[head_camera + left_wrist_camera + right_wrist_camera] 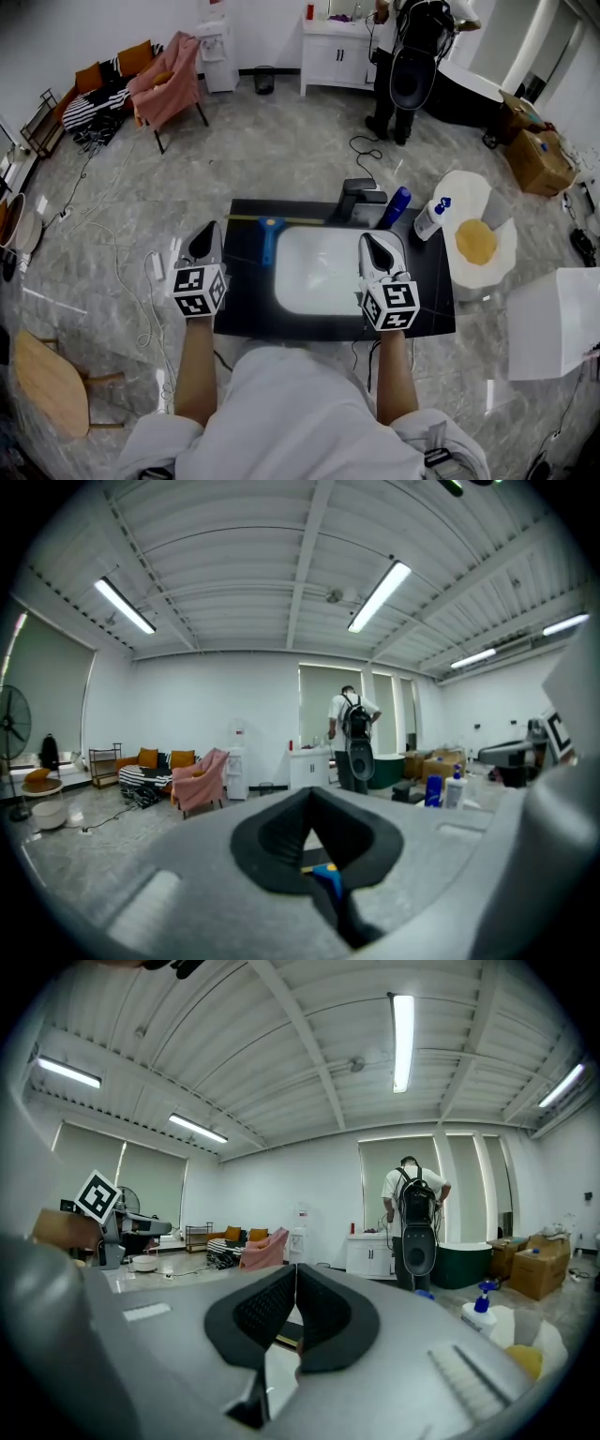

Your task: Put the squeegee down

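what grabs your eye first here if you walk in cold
A white sink basin sits in a black counter at the middle of the head view, with a blue-handled squeegee lying on the counter just left of it. The left gripper and the right gripper, each with a marker cube, hang over the counter's near side, jaws shut and empty.

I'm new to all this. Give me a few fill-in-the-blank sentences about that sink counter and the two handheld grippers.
1. The squeegee lies on the black counter and has a ___ handle.
2. Neither gripper holds anything: the left gripper and the right gripper both have their jaws ___.
3. The sink basin set into the counter is ___ in colour.

Missing words: blue; shut; white.
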{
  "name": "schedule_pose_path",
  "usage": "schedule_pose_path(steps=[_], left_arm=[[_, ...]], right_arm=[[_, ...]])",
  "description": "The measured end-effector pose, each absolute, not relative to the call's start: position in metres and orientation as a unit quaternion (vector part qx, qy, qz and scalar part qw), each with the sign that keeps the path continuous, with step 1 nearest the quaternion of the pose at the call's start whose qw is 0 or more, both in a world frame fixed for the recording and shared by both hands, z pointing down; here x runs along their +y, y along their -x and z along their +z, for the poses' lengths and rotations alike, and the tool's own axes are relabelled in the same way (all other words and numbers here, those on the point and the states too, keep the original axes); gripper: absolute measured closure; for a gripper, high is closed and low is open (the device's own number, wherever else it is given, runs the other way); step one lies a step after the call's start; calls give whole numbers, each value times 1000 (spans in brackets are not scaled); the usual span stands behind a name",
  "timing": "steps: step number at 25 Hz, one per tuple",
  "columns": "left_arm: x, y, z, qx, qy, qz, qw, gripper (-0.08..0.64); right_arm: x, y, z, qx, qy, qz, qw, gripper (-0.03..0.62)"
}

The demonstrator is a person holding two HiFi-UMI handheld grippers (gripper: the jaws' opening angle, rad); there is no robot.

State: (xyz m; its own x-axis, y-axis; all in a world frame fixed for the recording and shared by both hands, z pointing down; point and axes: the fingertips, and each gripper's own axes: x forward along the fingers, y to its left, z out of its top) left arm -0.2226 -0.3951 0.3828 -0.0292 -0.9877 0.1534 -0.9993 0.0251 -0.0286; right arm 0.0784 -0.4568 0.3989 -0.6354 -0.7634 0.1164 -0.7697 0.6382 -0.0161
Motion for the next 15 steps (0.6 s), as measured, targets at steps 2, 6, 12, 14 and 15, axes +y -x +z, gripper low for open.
schedule_pose_path(steps=[2, 6, 12, 14, 15], left_arm=[[-394, 221, 382, -714, -696, 63, 44, 561], [-393, 220, 384, -713, -697, 65, 40, 561], [-391, 223, 382, -710, -700, 68, 39, 561], [-391, 224, 381, -711, -699, 67, 38, 561], [-391, 223, 382, -712, -698, 68, 36, 561]], right_arm=[[-456, -78, 399, -904, -424, 31, 50, 588], [-457, -78, 400, -905, -422, 28, 49, 588], [-457, -82, 397, -903, -426, 25, 49, 588], [-457, -82, 397, -903, -426, 27, 48, 588], [-458, -83, 397, -903, -426, 29, 46, 588]])
